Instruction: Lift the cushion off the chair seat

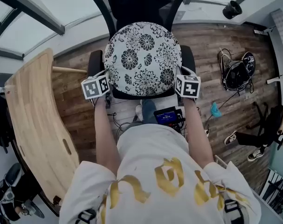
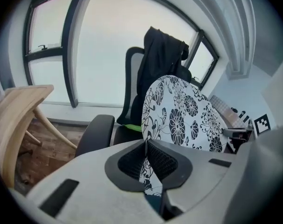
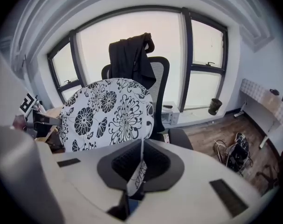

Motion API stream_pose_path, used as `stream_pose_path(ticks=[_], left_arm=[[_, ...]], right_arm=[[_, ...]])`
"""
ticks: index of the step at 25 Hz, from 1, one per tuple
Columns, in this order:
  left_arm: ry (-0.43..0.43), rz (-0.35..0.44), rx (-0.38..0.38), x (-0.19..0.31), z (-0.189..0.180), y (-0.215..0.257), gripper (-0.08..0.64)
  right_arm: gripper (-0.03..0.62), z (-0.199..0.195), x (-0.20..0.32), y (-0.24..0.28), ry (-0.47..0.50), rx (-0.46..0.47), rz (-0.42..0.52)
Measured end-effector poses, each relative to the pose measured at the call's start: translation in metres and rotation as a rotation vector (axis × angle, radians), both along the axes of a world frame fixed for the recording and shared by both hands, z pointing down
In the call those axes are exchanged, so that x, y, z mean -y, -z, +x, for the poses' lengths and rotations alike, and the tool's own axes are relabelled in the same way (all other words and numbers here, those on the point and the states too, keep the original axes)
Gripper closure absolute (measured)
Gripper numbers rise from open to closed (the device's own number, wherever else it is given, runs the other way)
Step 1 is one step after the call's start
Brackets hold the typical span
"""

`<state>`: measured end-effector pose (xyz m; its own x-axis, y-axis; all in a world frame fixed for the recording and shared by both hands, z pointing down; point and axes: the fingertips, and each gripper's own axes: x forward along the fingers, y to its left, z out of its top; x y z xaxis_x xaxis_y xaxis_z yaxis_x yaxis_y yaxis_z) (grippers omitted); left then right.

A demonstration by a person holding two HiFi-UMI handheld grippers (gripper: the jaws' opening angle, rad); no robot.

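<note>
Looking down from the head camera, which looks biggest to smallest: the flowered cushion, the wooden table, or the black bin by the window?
1. wooden table, the largest patch in the view
2. flowered cushion, clearly smaller
3. black bin, by far the smallest; it stands farther from the camera, which shrinks it further

A curved wooden table (image 1: 31,120) stands left on plank floor (image 1: 211,45).

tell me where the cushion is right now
Centre of the head view: the floral cushion is tilted up over the black chair seat, pinched at its left edge by the left tongs and at its right by the right tongs.
</note>
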<state>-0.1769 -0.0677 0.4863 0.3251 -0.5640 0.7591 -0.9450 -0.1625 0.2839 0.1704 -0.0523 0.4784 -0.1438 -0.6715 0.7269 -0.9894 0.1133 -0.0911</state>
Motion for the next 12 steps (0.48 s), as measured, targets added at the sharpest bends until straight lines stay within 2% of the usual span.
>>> stream_pose_path(ticks=[7, 12], left_arm=[[0.010, 0.046, 0.000, 0.000, -0.009, 0.019, 0.538], [0.012, 0.042, 0.006, -0.003, -0.010, 0.018, 0.538]], right_arm=[[0.574, -0.006, 0.002, 0.013, -0.020, 0.061, 0.050], [0.575, -0.007, 0.001, 0.014, -0.013, 0.048, 0.047]])
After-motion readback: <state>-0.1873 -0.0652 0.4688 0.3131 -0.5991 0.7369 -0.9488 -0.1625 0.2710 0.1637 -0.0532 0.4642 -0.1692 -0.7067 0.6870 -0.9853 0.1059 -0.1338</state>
